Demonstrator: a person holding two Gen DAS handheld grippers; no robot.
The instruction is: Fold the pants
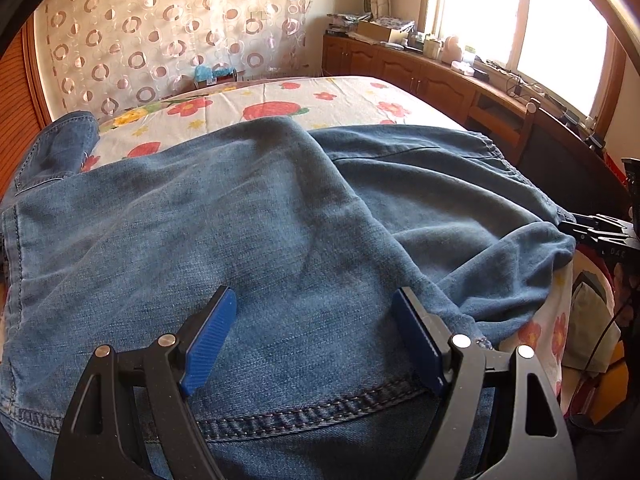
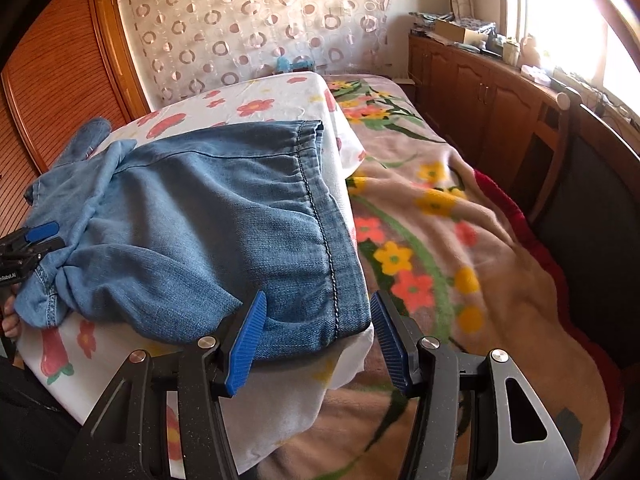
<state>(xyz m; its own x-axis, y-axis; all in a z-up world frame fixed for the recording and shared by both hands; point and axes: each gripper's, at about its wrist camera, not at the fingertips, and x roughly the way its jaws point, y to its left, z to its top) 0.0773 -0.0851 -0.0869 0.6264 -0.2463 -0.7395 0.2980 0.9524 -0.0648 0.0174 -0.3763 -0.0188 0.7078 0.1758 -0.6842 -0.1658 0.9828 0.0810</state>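
Pants [image 2: 208,220]: denim, bunched on floral sheet [image 2: 276,392]
Left gripper [image 1: 314,312]: jaws apart over fabric, no clamp
Right gripper [image 2: 316,320]: jaws apart, straddling waistband corner, pads not pressing

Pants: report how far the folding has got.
Done: one part of the pants is already turned over onto the rest, but loosely, with bunched cloth at one end. In hand: nothing gripped; the left claw stands open over a hem, the right claw open around the near corner. Left: smooth it out and finish the folds.
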